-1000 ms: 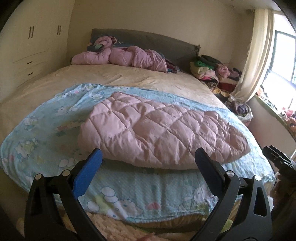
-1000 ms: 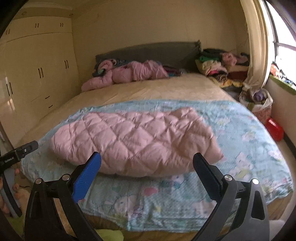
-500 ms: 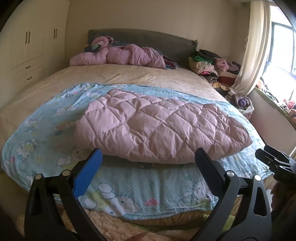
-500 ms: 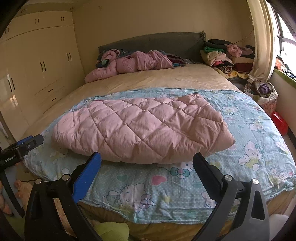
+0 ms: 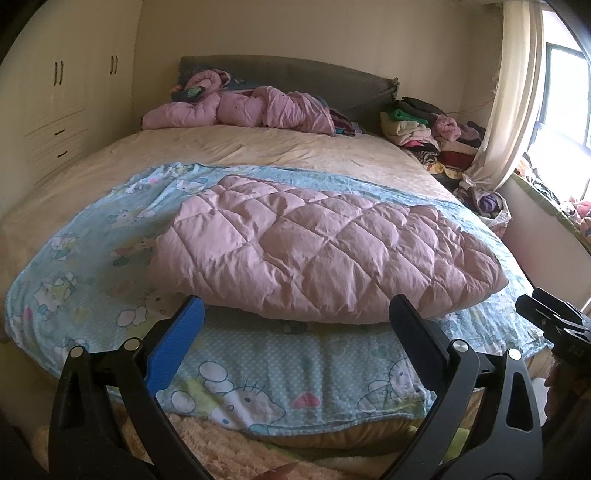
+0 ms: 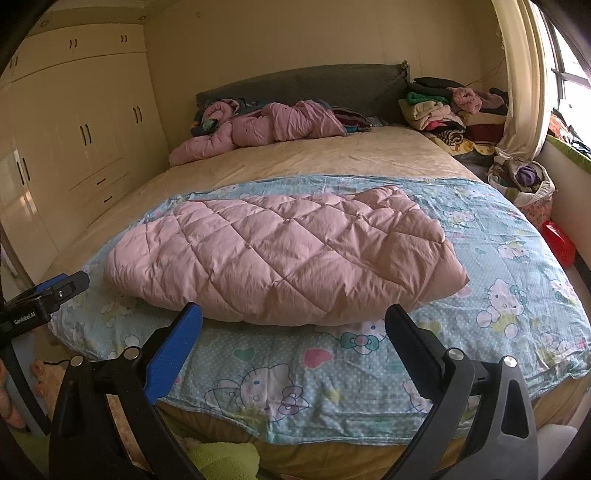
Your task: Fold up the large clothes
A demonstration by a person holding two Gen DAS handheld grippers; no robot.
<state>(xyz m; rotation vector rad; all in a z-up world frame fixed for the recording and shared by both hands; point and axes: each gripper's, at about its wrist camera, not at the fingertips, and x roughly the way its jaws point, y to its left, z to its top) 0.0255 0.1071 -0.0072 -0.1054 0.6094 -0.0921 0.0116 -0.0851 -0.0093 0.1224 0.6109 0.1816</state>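
Cream walls (image 6: 295,33), built-in cream wardrobes (image 6: 74,129) on the left, grey headboard (image 6: 314,83), daylit window (image 5: 561,99) with pale curtain (image 5: 506,103).

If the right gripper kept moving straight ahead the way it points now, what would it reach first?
Most likely the near edge of the pink quilted garment, which lies straight ahead between the open fingers of the right gripper. It rests on the cartoon-print blue sheet; depth is uncertain, so a lower path could brush that first.

Dim room; window (image 5: 561,92) glare; fisheye-bent edges
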